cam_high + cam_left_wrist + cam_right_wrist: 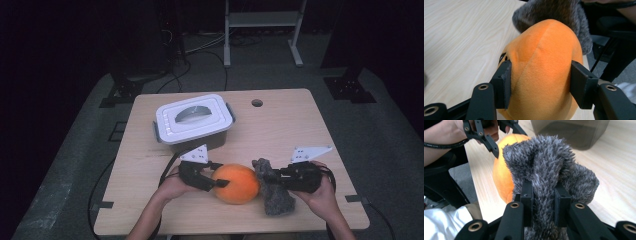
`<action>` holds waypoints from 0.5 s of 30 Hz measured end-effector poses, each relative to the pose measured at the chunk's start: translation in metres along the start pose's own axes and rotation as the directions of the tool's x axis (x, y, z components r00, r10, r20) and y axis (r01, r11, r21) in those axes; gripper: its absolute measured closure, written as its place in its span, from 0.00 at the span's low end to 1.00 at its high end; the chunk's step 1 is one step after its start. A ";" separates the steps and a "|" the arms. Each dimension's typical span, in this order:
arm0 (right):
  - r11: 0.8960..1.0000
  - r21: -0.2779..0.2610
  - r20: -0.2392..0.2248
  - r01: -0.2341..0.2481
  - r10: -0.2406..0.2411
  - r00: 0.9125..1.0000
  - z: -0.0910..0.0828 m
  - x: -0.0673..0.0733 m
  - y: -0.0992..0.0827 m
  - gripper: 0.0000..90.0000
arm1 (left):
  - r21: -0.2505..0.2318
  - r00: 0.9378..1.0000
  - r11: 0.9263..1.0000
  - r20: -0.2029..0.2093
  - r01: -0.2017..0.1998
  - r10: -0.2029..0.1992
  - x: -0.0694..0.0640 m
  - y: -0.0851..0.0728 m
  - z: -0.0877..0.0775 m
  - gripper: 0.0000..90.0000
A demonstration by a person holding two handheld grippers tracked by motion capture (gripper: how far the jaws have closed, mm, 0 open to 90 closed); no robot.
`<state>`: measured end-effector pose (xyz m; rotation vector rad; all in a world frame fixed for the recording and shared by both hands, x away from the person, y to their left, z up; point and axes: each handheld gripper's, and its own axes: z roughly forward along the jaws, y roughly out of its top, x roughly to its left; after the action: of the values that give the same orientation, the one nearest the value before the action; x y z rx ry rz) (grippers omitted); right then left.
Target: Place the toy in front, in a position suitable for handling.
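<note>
Two plush things in hand: an orange plush toy (237, 183) and a grey furry plush (274, 192), side by side and touching near the front edge of the table (280, 120).
Orange plush toy, look: rounded, egg-like body of short, smooth orange pile, with a seam running over its crown; a small dark mark sits low on one side, just above the near jaw in the left gripper view (544, 65).
Orange plush toy, place: on the wood between the two grippers, in front of the storage box.
Grey furry plush, look: long, shaggy dark-grey pile, lumpy and folded, its outline irregular; in the right gripper view (549, 170) it stands up in tufts above the jaws.
Grey furry plush, place: to the right of the orange one, leaning against it.
Left gripper (216, 181): jaws partly closed around the orange toy, one pad on each flank; the left-hand pad presses into the pile, the other lies against it.
Right gripper (272, 177): jaws drawn narrow and pinching a fold of the grey fur between them.
Hands: each wraps its gripper body from below, forearms coming in over the near edge.
Storage box (195, 122): white lid with grey latches, closed, over a dark translucent tub, behind the toys and apart from them.
</note>
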<state>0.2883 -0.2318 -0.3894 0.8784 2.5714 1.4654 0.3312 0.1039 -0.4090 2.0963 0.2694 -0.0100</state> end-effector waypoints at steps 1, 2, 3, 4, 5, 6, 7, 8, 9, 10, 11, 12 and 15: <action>1.000 -0.008 0.004 0.005 -0.005 1.000 -0.002 0.001 0.001 0.82 | 0.002 1.000 1.000 -0.003 0.000 0.000 0.000 0.000 0.000 0.47; 1.000 -0.015 0.006 0.008 -0.008 1.000 -0.004 0.003 0.003 0.82 | 0.006 1.000 1.000 -0.004 -0.005 0.006 -0.001 0.001 -0.001 0.47; 0.999 -0.024 0.010 0.022 -0.022 1.000 -0.006 0.007 0.006 0.82 | 0.007 1.000 1.000 -0.005 -0.009 0.009 -0.002 0.002 -0.001 0.47; 0.999 -0.028 0.012 0.032 -0.032 0.999 -0.007 0.010 0.008 0.82 | 0.014 1.000 1.000 -0.005 -0.019 0.019 -0.003 0.003 0.000 0.47; 0.998 -0.028 0.013 0.048 -0.047 0.999 -0.008 0.013 0.011 0.82 | 0.018 1.000 0.999 -0.006 -0.028 0.028 -0.004 0.005 0.000 0.47; 0.998 -0.029 0.015 0.061 -0.060 0.998 -0.007 0.017 0.014 0.82 | 0.022 0.999 0.999 -0.007 -0.037 0.037 -0.007 0.006 0.001 0.47; 0.997 -0.028 0.017 0.073 -0.072 0.997 -0.006 0.021 0.016 0.82 | 0.026 0.999 0.999 -0.005 -0.048 0.048 -0.009 0.008 0.002 0.47; 0.996 -0.023 0.019 0.085 -0.085 0.996 -0.004 0.024 0.018 0.82 | 0.028 0.998 0.998 -0.003 -0.057 0.057 -0.011 0.010 0.003 0.47; 0.995 -0.017 0.020 0.094 -0.094 0.995 -0.002 0.026 0.018 0.81 | 0.029 0.998 0.997 0.000 -0.065 0.065 -0.013 0.011 0.004 0.47; 0.995 -0.007 0.018 0.099 -0.099 0.995 0.001 0.026 0.018 0.81 | 0.035 0.997 0.997 -0.001 -0.075 0.075 -0.014 0.012 0.005 0.47; 0.995 0.014 0.024 0.099 -0.099 0.995 0.005 0.026 0.017 0.81 | 0.039 0.997 0.996 -0.003 -0.079 0.079 -0.014 0.012 0.005 0.47; 0.995 0.029 0.027 0.098 -0.099 0.995 0.009 0.025 0.015 0.81 | 0.040 0.997 0.996 -0.002 -0.076 0.076 -0.014 0.011 0.006 0.47; 0.996 0.060 0.001 0.068 -0.068 0.998 0.020 0.017 0.005 0.82 | 0.047 0.997 0.996 0.001 -0.078 0.078 -0.013 0.010 0.007 0.47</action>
<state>0.2823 -0.2058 -0.3926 0.7896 2.6283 1.3755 0.3209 0.0906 -0.4028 2.1522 0.1894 0.0316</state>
